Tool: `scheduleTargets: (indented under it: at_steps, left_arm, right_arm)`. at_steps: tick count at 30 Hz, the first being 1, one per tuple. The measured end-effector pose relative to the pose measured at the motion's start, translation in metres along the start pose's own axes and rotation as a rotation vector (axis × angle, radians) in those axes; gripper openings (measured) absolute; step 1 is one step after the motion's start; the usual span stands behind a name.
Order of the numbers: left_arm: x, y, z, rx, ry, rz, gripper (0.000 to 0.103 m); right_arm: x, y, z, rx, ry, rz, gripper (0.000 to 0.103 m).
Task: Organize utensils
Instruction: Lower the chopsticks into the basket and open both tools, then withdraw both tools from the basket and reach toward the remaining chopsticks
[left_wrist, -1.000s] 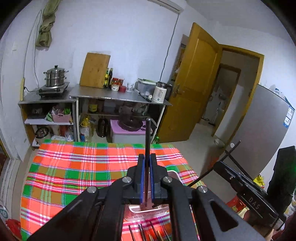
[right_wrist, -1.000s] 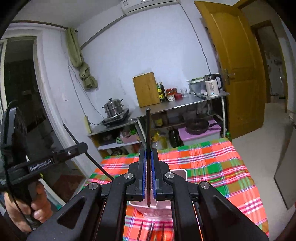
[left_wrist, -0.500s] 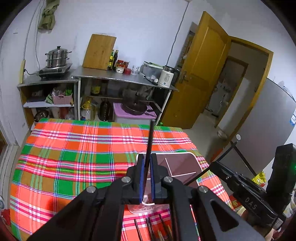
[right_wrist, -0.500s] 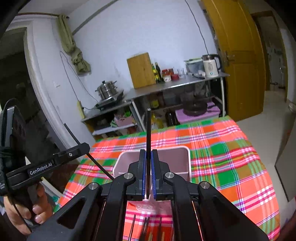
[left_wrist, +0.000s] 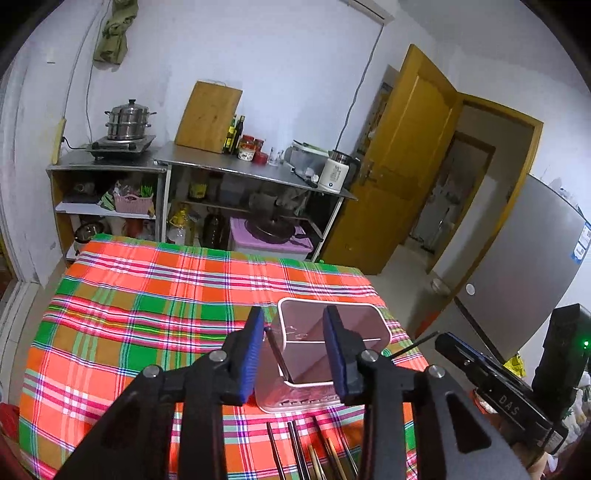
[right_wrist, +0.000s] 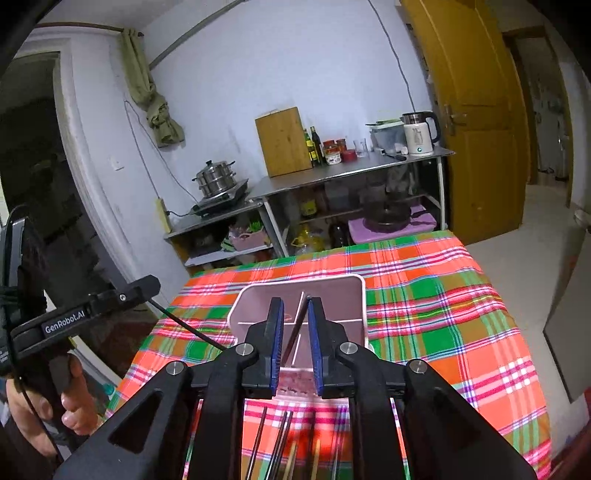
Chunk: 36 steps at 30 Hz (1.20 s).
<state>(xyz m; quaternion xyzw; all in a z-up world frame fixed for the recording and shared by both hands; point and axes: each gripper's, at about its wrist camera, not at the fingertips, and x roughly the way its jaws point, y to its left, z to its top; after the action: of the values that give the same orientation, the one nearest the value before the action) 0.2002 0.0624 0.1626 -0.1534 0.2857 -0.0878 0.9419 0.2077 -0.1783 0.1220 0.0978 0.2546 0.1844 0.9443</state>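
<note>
Lying nearest: loose chopsticks (left_wrist: 295, 448) on the plaid desk (left_wrist: 147, 302), long axes running away from the cameras, near ends cut off, blurred in the right view.
Left hand-held gripper (left_wrist: 293, 349): spread, holding nothing.
Right hand-held gripper (right_wrist: 295, 349): parted; dark chopstick (right_wrist: 297, 325) leans between them, contact unclear.
Pink holder (left_wrist: 373, 314): beyond, divided; base hidden.

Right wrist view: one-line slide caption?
Open right gripper above the pink utensil holder, a dark chopstick leaning inside; more chopsticks on the plaid tablecloth.
</note>
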Motion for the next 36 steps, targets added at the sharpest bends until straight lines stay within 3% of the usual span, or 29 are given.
scheduleTargets:
  at_steps: [8,14,25,36]
  left_arm:
    - [-0.034,-0.005,-0.006,0.009,-0.042,0.001,0.040]
    - [-0.057,-0.008,-0.031,0.027,-0.049,-0.006,0.040]
    - [-0.059,-0.012,-0.107,0.062,0.044,-0.008,0.040]
    - [-0.046,-0.001,-0.160,0.037,0.134,-0.002,0.040]
  right_arm:
    - [-0.039,0.006,-0.006,-0.012,-0.048,0.011,0.014]
    - [-0.067,0.010,-0.023,-0.030,-0.071,0.011,0.014]
    - [-0.081,0.008,-0.081,-0.040,0.017,0.001,0.014]
    - [-0.071,0.009,-0.128,-0.050,0.108,-0.001,0.014]
